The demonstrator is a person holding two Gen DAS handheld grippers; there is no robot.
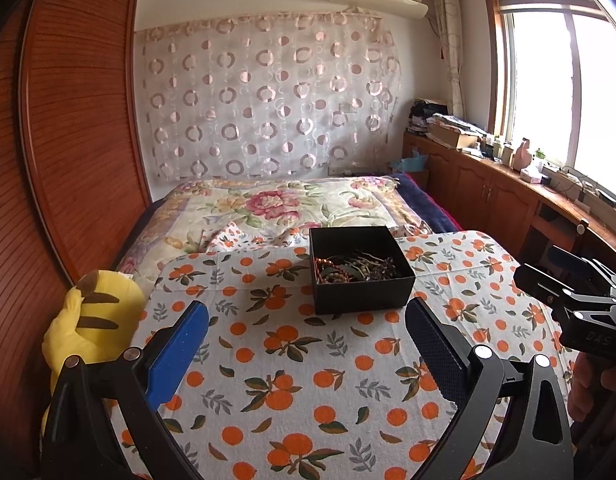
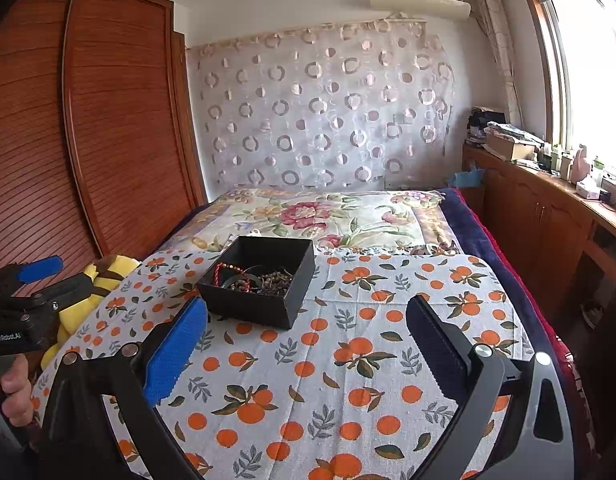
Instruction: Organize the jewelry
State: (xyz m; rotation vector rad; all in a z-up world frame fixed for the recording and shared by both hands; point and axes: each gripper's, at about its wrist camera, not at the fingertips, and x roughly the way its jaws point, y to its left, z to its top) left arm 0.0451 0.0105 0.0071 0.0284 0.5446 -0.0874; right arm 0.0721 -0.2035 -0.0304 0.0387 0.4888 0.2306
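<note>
A black open box [image 1: 362, 270] sits on an orange-print cloth [image 1: 291, 360] and holds a tangle of beaded bracelets and necklaces [image 1: 348, 268]. In the right wrist view the box [image 2: 259, 280] stands ahead to the left, with a red bead string [image 2: 227, 270] and dark beads inside. My left gripper [image 1: 305, 320] is open and empty, just short of the box. My right gripper [image 2: 308, 316] is open and empty, to the right of and short of the box. Each gripper shows at the edge of the other's view: the right gripper [image 1: 568, 280] and the left gripper [image 2: 39, 276].
A yellow striped plush toy [image 1: 91, 320] lies at the cloth's left edge. A floral quilt [image 1: 287, 204] covers the bed behind. A wooden wardrobe [image 1: 67, 140] stands on the left. A cluttered wooden cabinet [image 1: 488, 176] runs under the window on the right.
</note>
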